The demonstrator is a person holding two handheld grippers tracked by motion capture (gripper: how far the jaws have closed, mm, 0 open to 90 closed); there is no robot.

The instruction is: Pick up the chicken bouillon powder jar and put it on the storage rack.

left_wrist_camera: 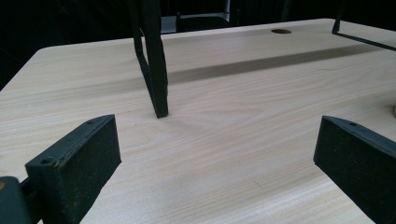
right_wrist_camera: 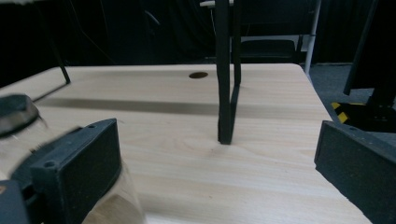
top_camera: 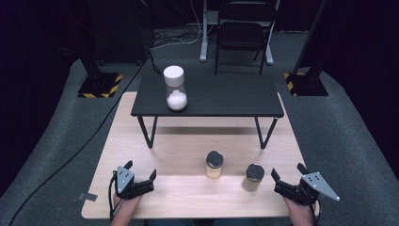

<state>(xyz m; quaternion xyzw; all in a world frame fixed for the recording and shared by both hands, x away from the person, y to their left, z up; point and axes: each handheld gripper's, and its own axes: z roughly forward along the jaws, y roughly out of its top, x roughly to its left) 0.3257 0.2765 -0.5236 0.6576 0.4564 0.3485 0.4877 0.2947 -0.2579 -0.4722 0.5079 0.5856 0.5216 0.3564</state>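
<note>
Pale wooden worktop (top_camera: 155, 188), two dark-lidded jars: one (top_camera: 214, 165) near the middle, another (top_camera: 254, 177) just left of the right gripper (top_camera: 288, 173). Left gripper (top_camera: 140, 170) well apart at the near-left corner. Both grippers wide open, holding nothing.

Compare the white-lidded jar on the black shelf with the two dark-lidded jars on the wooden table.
The white-lidded jar stands raised on the black shelf, far from both tongs; the dark-lidded jars stand low on the wooden table, between them. Its contents look white, theirs tan. All stand upright, capped.
</note>
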